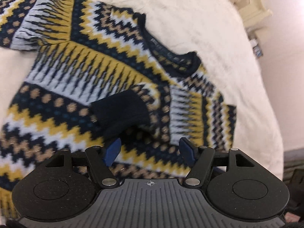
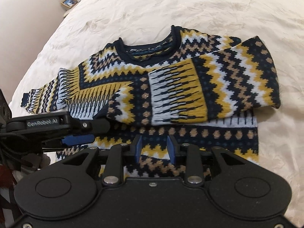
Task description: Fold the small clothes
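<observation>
Cream, faintly embossed bedspread (image 2: 133,15) on a bed, framed photo and lamp on a stand behind. Spread flat across it, neckline away: thick knitted jumper (image 2: 171,87) in navy, mustard, tan and white zigzags, one sleeve folded over the chest, the other lying out to the side. Soft, floppy, fairly light, fuzzy and grippy by the look; best pinched at ribbed navy cuff (image 1: 119,110) or hem. Left gripper (image 1: 150,150) jaws wide apart, empty, just above cuff. Right gripper (image 2: 153,148) jaws partly apart, empty, over lower body.

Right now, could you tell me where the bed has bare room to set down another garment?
Bare bedspread lies beyond the sweater collar and past its folded sleeve on the picture's right. Near the hem it is crowded: both the left gripper and right gripper hover there.
</observation>
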Demonstrator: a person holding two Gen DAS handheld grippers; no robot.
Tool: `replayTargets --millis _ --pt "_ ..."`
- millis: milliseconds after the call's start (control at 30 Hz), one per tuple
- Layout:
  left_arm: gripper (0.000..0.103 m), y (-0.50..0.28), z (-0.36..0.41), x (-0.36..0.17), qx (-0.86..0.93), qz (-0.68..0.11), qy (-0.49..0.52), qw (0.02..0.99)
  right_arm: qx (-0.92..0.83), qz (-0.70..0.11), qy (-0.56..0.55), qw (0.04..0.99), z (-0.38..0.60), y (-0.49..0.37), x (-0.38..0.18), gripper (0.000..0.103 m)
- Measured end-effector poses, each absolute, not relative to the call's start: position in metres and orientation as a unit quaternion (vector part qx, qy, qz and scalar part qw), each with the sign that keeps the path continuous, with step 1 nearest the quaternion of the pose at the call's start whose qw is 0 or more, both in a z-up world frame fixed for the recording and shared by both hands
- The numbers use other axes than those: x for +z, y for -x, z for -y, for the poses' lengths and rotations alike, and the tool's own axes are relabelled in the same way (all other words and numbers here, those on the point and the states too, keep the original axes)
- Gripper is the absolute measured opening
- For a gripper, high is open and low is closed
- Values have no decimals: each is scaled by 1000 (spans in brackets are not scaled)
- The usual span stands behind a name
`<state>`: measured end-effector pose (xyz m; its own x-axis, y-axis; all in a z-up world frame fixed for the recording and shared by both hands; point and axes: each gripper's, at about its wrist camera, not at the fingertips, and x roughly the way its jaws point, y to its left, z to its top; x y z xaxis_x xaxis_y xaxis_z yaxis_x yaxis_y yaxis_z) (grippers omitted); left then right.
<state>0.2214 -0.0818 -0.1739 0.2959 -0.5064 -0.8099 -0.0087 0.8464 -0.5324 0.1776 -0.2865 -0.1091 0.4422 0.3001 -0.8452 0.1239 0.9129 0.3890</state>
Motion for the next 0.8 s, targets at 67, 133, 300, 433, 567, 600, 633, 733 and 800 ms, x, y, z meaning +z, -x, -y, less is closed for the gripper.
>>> replayTargets --millis 67,133,300,433,567,600,633,733,800 --pt "67 -225 86 -176 -153 -569 232 774 53 -525 -202 825 289 -178 -110 42" --pt "68 -230 90 -183 -136 -579 244 766 53 -525 -204 824 295 -178 -111 42" --pt "68 -242 92 -206 -98 -589 280 751 51 -525 -207 824 309 -176 -112 42" --pt "64 -247 87 -216 -86 -584 335 734 48 -528 -208 822 316 -172 -113 42" --pt "27 -245 80 -214 -57 -562 355 744 43 -531 -210 820 321 -168 -115 42" --pt "19 -244 78 -211 -51 -556 350 752 42 -532 -210 819 321 -166 -116 42" --pt "11 -244 78 -208 -46 -554 341 758 41 -532 -211 819 322 -166 -117 42" --pt "5 -244 80 -187 -60 -528 293 795 39 -533 -211 818 323 -164 -119 42" --pt "5 -245 85 -158 -80 -499 232 831 37 -531 -213 819 323 -164 -119 42"
